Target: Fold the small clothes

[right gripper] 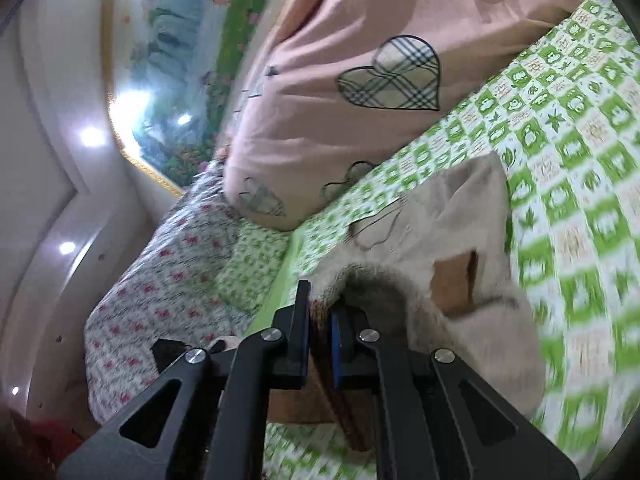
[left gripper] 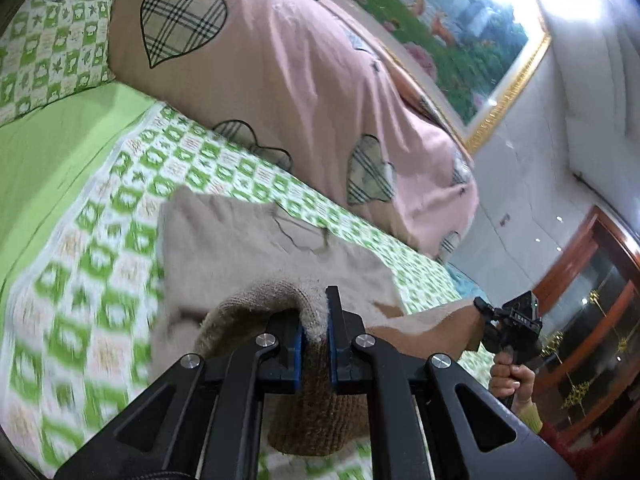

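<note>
A small beige knit garment [left gripper: 256,248] with brown ribbed trim lies partly on the green checked bedsheet [left gripper: 100,264]. My left gripper [left gripper: 316,320] is shut on one lifted corner of it, fabric bunched between the blue pads. My right gripper [right gripper: 319,320] is shut on another corner, brown trim between its jaws. The garment [right gripper: 452,216] stretches away from both grippers onto the bed. The right gripper also shows in the left wrist view [left gripper: 508,320], held by a hand at the far right.
A pink quilt with plaid hearts [left gripper: 288,80] is piled at the back of the bed. A green checked pillow [left gripper: 52,48] lies at the left. A floral cover [right gripper: 160,280] hangs at the bed's edge. A framed landscape picture [left gripper: 460,32] hangs behind.
</note>
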A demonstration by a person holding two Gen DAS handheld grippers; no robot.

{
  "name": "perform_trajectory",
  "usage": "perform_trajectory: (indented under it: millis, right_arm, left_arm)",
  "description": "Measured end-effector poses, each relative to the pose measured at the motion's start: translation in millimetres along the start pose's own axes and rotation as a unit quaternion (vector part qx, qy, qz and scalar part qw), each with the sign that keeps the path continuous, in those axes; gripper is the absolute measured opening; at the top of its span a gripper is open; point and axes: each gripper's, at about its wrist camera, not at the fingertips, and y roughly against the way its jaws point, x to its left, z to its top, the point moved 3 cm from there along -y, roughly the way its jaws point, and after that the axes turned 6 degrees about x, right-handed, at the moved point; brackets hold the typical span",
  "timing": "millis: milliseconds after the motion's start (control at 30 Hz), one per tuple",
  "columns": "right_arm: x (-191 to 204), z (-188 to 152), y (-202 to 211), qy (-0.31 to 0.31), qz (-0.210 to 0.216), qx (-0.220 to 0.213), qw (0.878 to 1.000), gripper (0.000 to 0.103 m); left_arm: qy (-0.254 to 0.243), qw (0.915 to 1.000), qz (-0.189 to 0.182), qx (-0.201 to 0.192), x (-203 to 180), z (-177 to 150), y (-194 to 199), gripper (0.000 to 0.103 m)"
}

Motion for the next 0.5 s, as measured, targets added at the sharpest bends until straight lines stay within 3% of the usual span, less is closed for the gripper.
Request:
perform_trajectory:
  millis: [233,400,500]
  right_arm:
    - [-53,48,-57,-0.039,-0.050,0.026,0.998,0.010]
    - [-87,63,-80,-0.060,-0.092,0.037,0.993,0.010]
    - [-105,66,-90,-0.076,-0.126,0.045,0.988,0.010]
  left_arm:
    - [0.038,0.9983,0.030,0.033,43,38,-69,0.007]
    - [0.058,0.9964,0.038,0.048,69,47,-104,0.008]
    - [0.076,0.9923,0.060,0.077,89,48,-130,0.011]
